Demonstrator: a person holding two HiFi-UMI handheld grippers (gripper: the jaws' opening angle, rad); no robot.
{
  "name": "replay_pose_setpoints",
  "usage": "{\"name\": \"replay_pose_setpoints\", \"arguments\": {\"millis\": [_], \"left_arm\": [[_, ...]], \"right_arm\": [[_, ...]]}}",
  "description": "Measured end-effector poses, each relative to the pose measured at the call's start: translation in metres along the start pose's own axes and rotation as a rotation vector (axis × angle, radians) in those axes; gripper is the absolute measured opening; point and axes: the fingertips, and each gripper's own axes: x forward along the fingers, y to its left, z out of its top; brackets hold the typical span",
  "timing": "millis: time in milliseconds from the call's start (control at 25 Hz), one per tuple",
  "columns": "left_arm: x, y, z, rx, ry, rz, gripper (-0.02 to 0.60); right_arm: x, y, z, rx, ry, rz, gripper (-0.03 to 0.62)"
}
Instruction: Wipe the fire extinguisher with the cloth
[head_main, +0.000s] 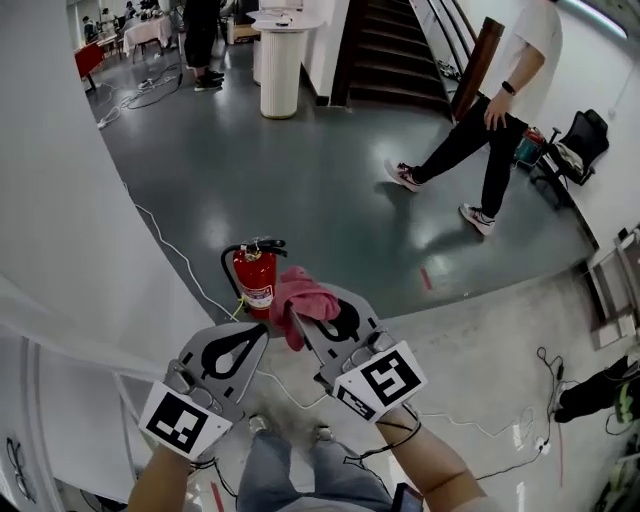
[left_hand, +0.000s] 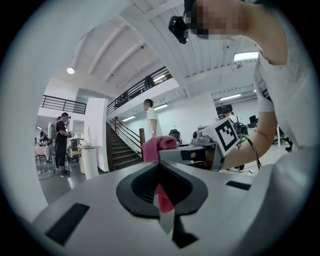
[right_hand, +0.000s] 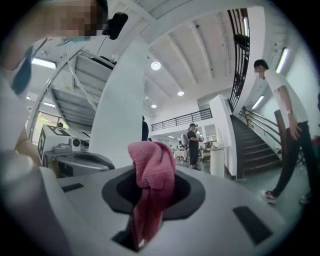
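Hanging cloth (right_hand: 156, 165) clamped between right gripper (right_hand: 149, 176) jaws.

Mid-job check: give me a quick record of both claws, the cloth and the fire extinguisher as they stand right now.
fire extinguisher: red, upright on the grey floor, beside the white wall
cloth: pink, pinched in the right gripper, bunched above its claw
right gripper: claw shut on the cloth, just right of the fire extinguisher
left gripper: claw closed, nothing clearly held
contact: cannot tell whether the cloth touches the fire extinguisher
person: mid-stride on the floor beyond
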Motion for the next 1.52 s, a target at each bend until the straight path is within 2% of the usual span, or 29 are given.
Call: {"name": "replay_pose_setpoints", "arguments": {"millis": [160,400,560,800,1040,1120,1320,1520], "left_arm": [[0.011,0.022,-0.042,-0.008,-0.004,-0.039,0.008],[0.039,0.04,-0.116,-0.007,-0.049,-0.045,0.008],[0.06,0.048,-0.174,0.043,-0.069,-0.045,0.008],[0.08,0.043,-0.263,0.151,-0.074,-0.021,0.008],[0.077,0.032,-0.333,0.162,-0.073,0.032,0.008],[0.073,0.026,-0.349,0.144,-0.074,0.05,0.008],[0.067,0.018,-0.372,0.12,-0.088,0.077,0.008],[0.065,0.015,-0.374,0.13,-0.067,0.097,0.008]], "right_arm": [[0.037,-0.009,-0.042,-0.05,-0.007,-0.033,0.086],[0.074,-0.026,-0.122,-0.119,-0.008,-0.003,0.086],[0.097,-0.041,-0.184,-0.186,-0.032,0.016,0.087],[0.115,-0.063,-0.271,-0.231,-0.105,0.021,0.087],[0.126,-0.075,-0.337,-0.287,-0.119,-0.018,0.087],[0.132,-0.076,-0.349,-0.328,-0.11,-0.034,0.087],[0.15,-0.091,-0.346,-0.467,-0.123,-0.113,0.087],[0.16,-0.089,-0.363,-0.521,-0.114,-0.117,0.086]]}}
